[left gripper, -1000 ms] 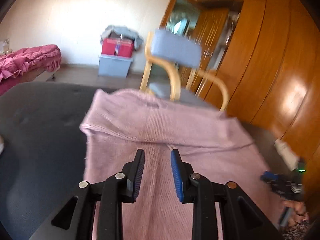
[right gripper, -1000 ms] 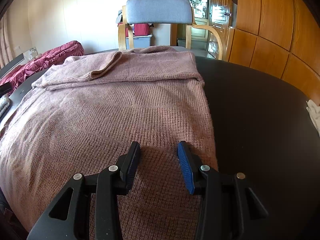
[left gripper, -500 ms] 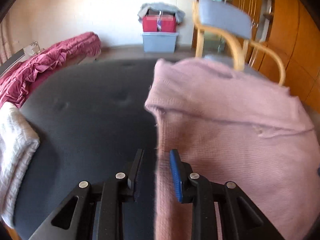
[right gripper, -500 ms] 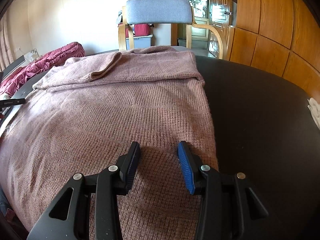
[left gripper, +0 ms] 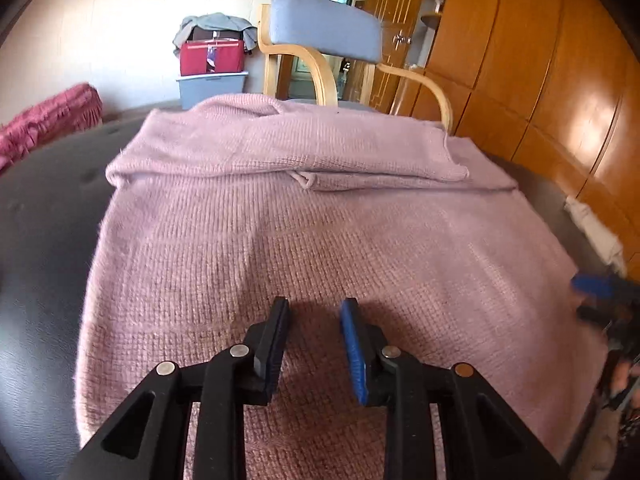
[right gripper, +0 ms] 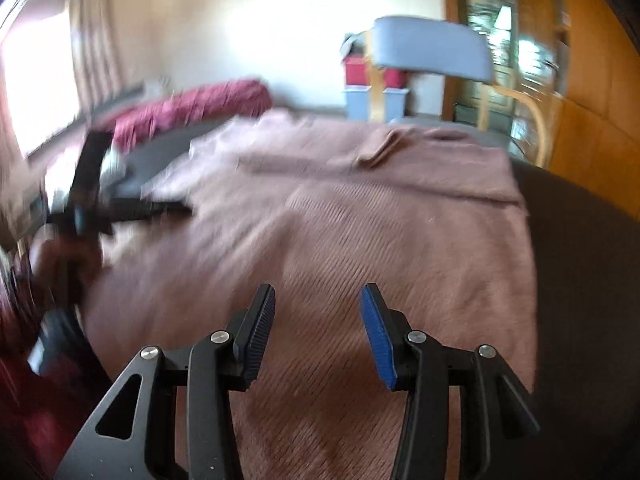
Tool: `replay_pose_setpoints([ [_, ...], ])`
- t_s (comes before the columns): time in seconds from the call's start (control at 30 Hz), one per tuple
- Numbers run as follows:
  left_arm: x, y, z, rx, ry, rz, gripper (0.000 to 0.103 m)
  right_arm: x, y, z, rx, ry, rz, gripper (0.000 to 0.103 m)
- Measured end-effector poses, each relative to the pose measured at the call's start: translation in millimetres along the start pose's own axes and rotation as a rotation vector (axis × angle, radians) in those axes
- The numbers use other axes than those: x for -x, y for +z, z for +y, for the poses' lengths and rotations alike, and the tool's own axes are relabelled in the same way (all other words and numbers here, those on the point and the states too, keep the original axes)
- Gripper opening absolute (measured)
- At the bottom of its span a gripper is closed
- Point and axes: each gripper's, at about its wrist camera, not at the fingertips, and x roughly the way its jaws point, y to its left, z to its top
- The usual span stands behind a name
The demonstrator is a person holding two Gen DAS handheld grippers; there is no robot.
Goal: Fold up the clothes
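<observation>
A pink knitted sweater (left gripper: 320, 220) lies spread on the dark round table (left gripper: 44, 208), its sleeves folded across the far part. My left gripper (left gripper: 314, 312) hovers open over the sweater's near hem, nothing between its fingers. In the right wrist view the same sweater (right gripper: 360, 220) fills the middle, blurred by motion. My right gripper (right gripper: 318, 300) is open above it, empty. The left gripper (right gripper: 120, 208) shows there as a black blur at the sweater's left edge. The right gripper's blue pad (left gripper: 596, 286) peeks in at the right edge of the left wrist view.
A wooden chair with a blue backrest (left gripper: 324, 36) stands behind the table. Wooden wardrobe doors (left gripper: 540, 60) line the right. A red box on a grey bin (left gripper: 212, 68) sits by the wall. A crimson bedspread (right gripper: 192, 108) lies left. White cloth (left gripper: 596, 228) rests at the table's right edge.
My left gripper swung from the table's left side back over the sweater's near hem. My right gripper moved quickly, its view now blurred and turned leftward, and its jaws stand wider.
</observation>
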Motion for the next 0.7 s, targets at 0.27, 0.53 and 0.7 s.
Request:
replay_pose_setpoints([
  [0.27,3,-1,16,0.082,-0.094,-0.014,0.026,22,-47,-53,-0.124,-0.093,0.054,0.028],
  [0.53,1,1,17,0.072,-0.080,-0.016,0.026,31,-22,-72,-0.166,-0.160,0.004,0.030],
  [0.7,1,0,13,0.058,-0.063,-0.018,0.026,6,22,-79,-0.163,-0.181,-0.025,0.030],
])
